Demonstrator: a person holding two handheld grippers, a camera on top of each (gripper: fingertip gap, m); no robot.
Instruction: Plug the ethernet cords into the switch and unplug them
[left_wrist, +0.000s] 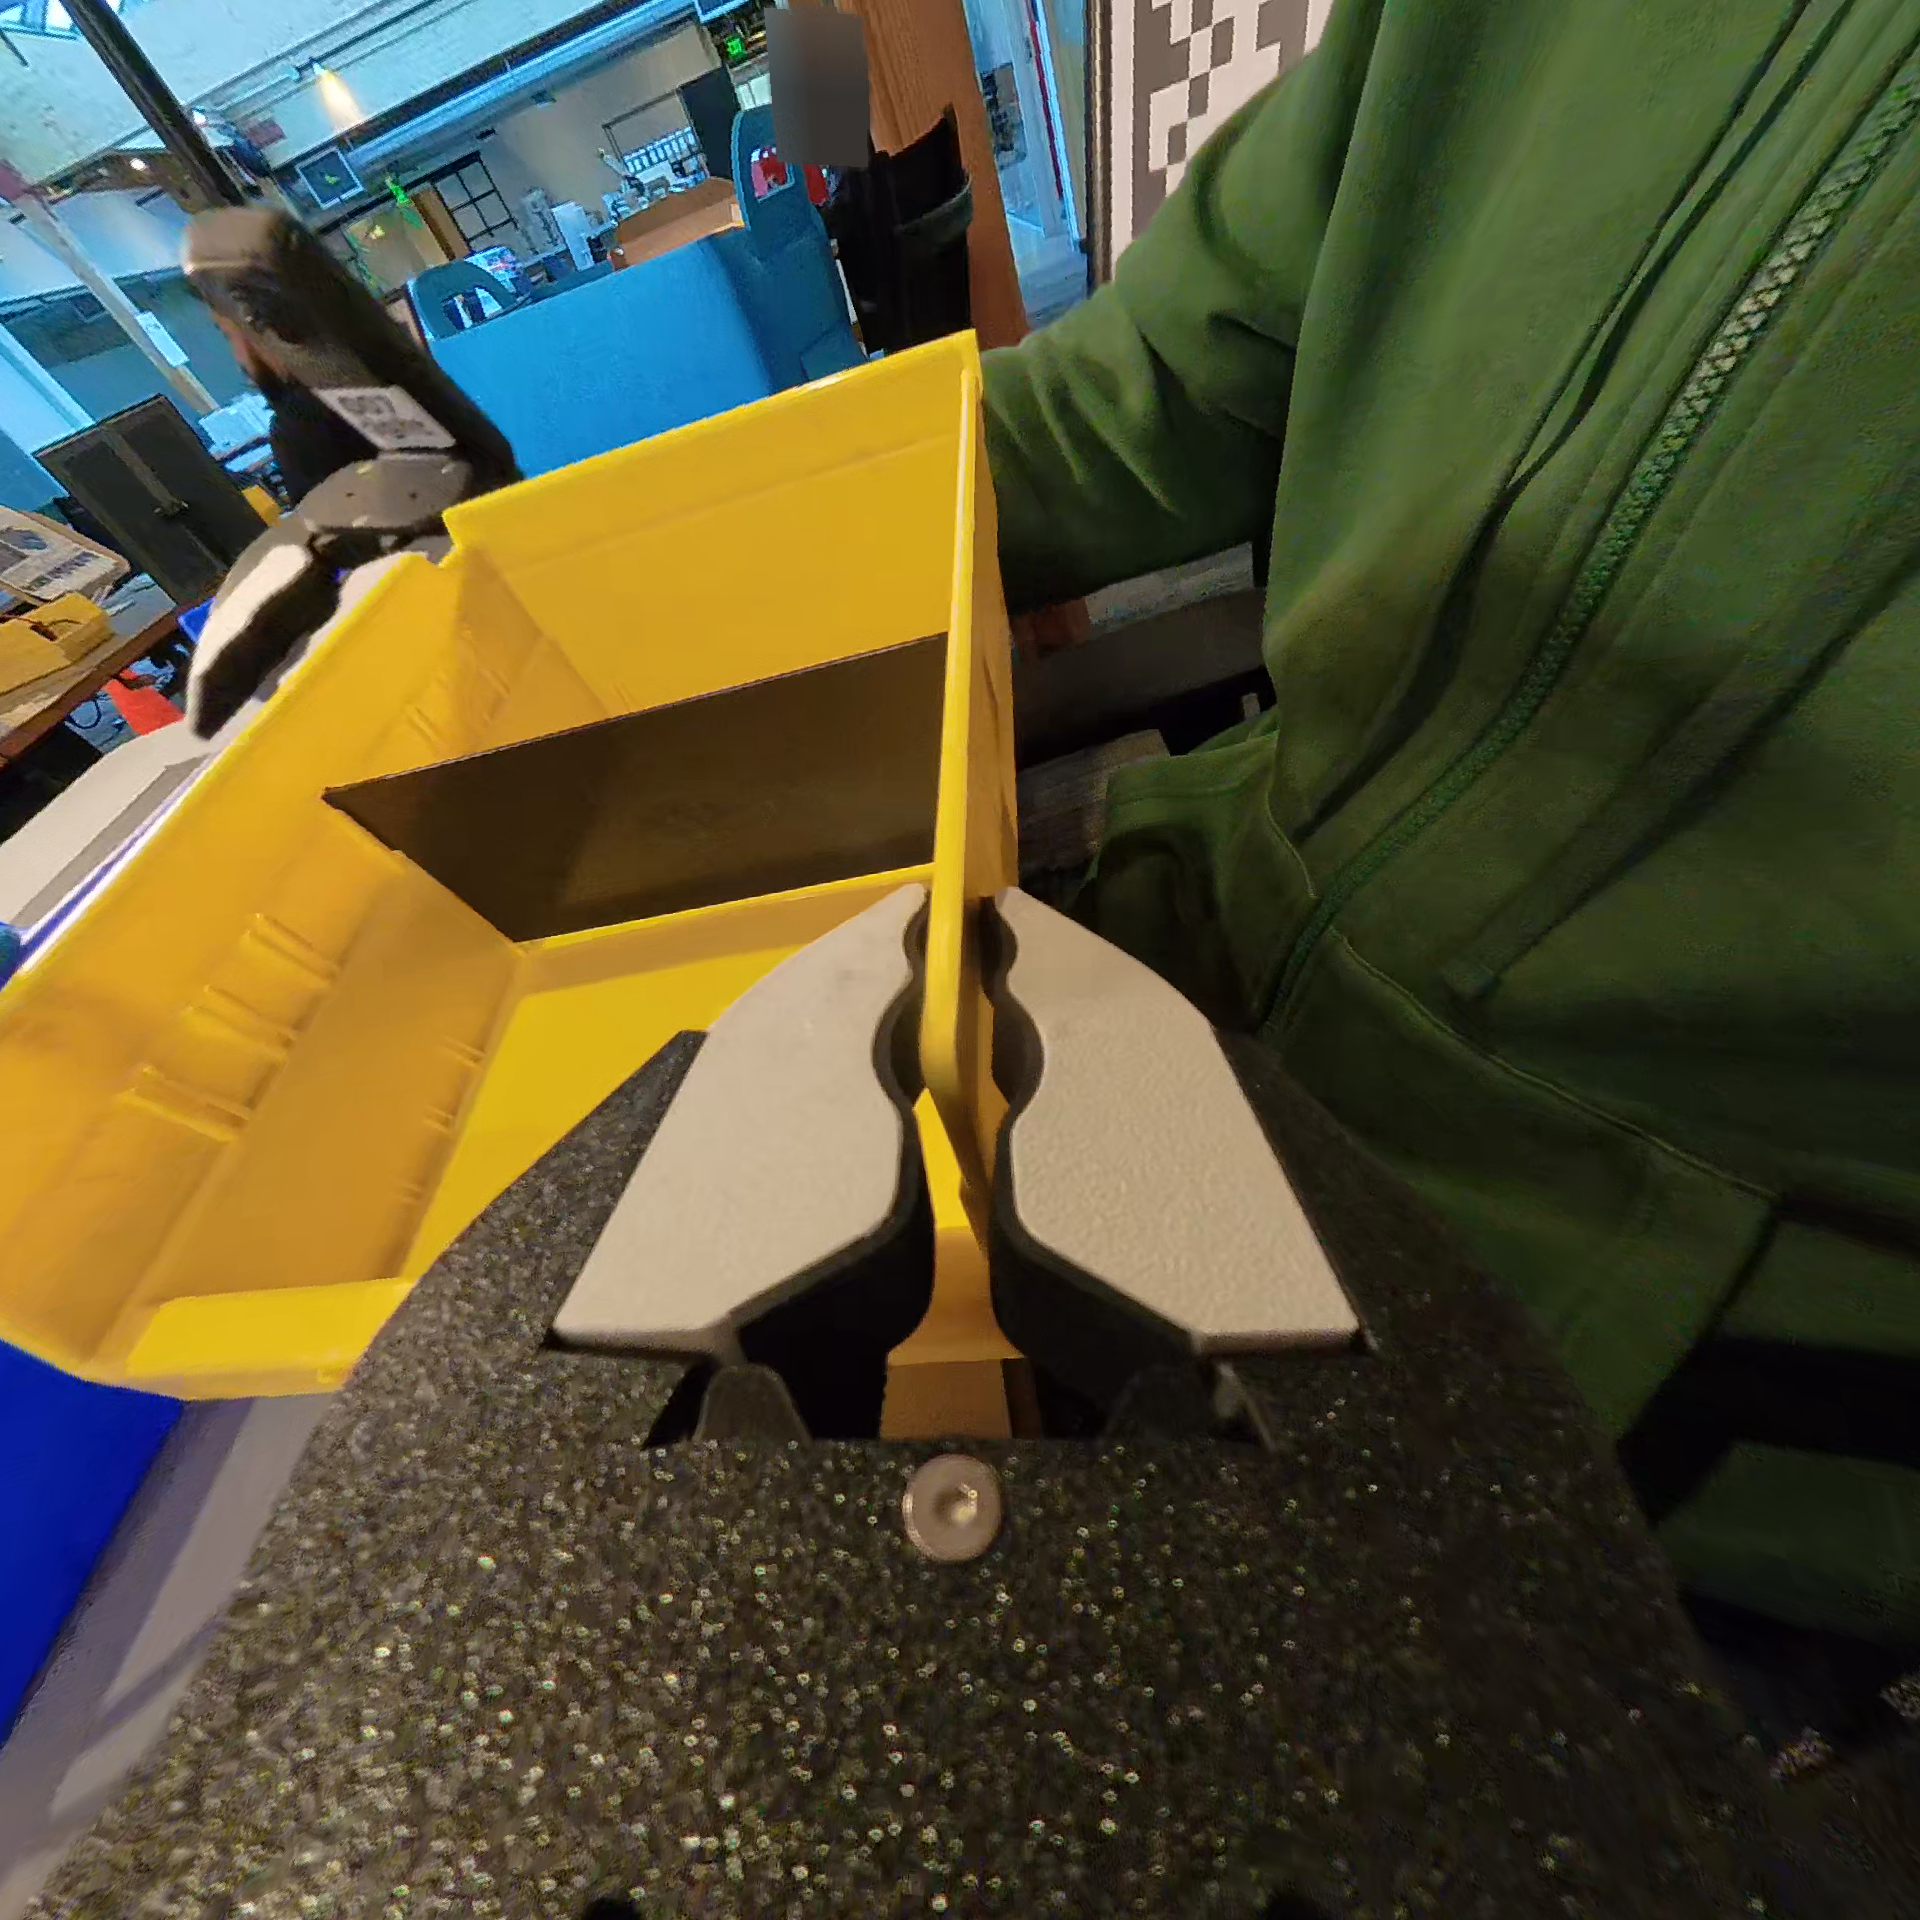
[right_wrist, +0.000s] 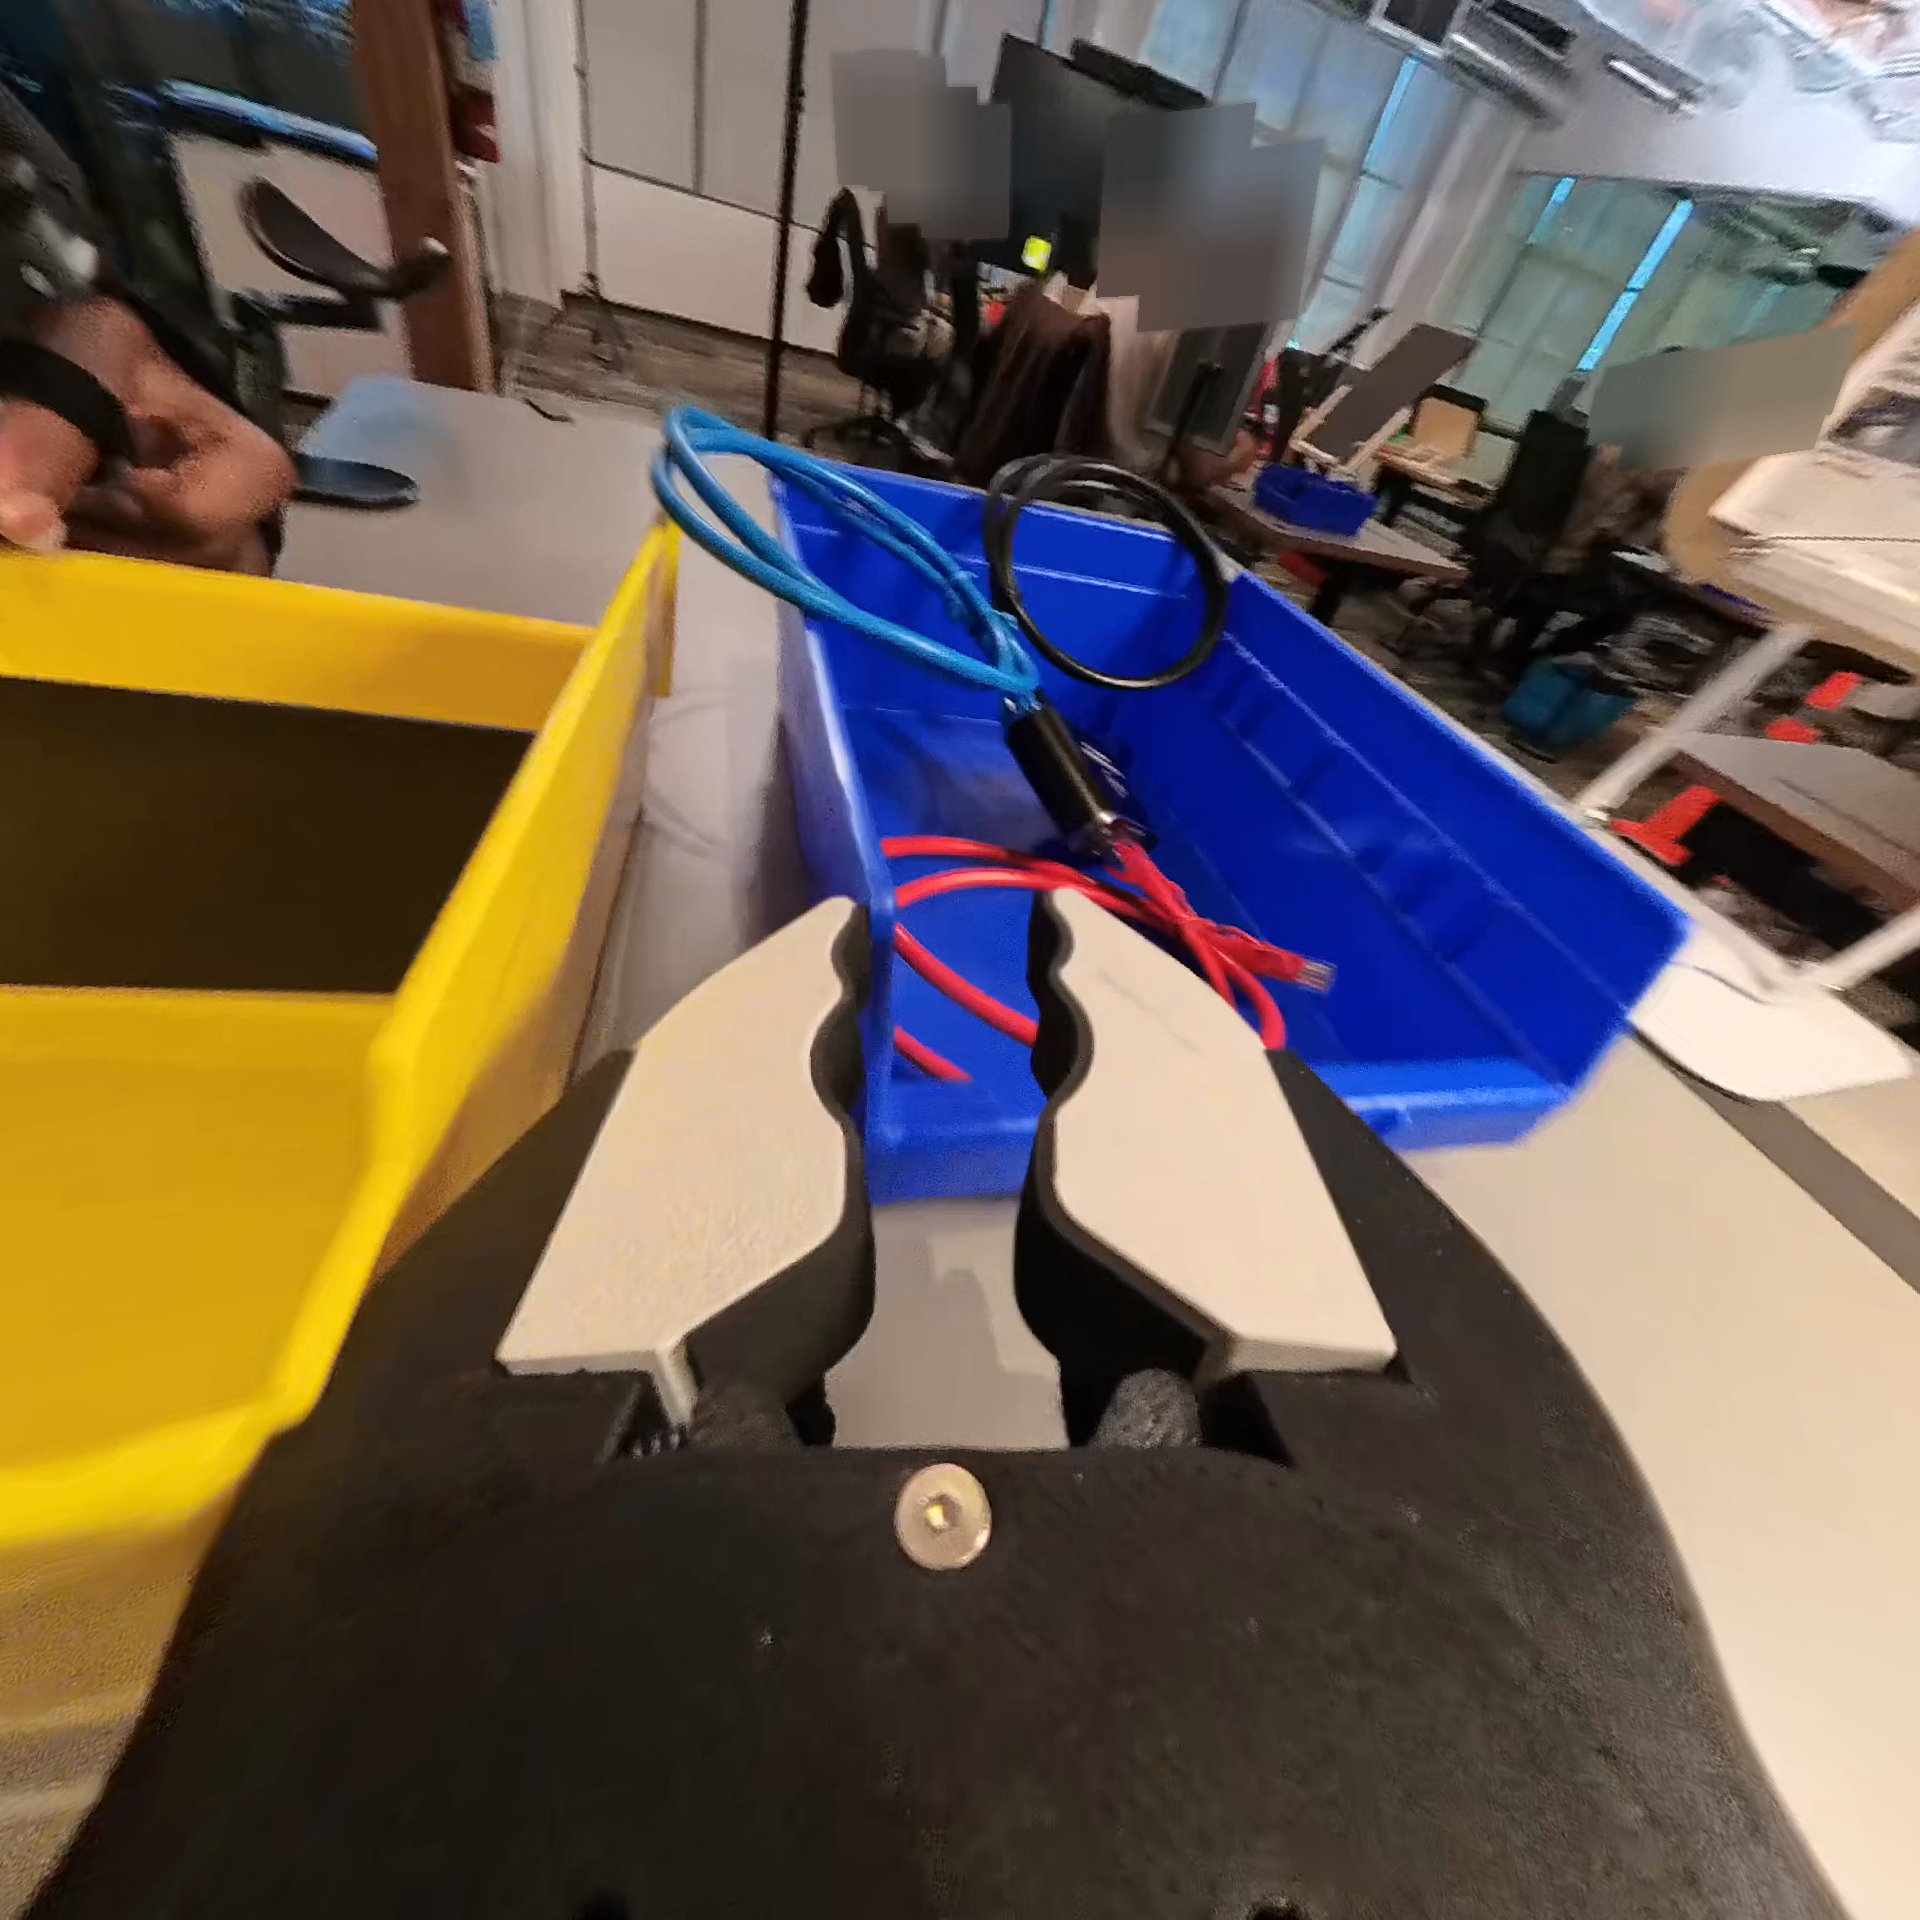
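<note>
My left gripper (left_wrist: 954, 920) is shut on the thin right wall of a yellow bin (left_wrist: 260, 1039), which has a black divider (left_wrist: 675, 790) across it. My right gripper (right_wrist: 951, 935) is open, its jaws on either side of the near left wall of a blue bin (right_wrist: 1455, 883). In the blue bin lie a blue cord (right_wrist: 790, 540), a black cord (right_wrist: 1101, 571) with a black oblong plug part (right_wrist: 1070, 769), and a red cord (right_wrist: 1174, 935) with a clear plug end. The yellow bin (right_wrist: 312, 1143) stands left of the blue one. The right gripper also shows in the left wrist view (left_wrist: 260, 623).
A person in a green jacket (left_wrist: 1558, 727) stands close on the right of the yellow bin. A hand (right_wrist: 125, 457) is at the yellow bin's far edge. Both bins rest on a grey table (right_wrist: 1662, 1351). Desks and chairs stand in the background. My hands' fingertips stand some 30 centimetres from each other.
</note>
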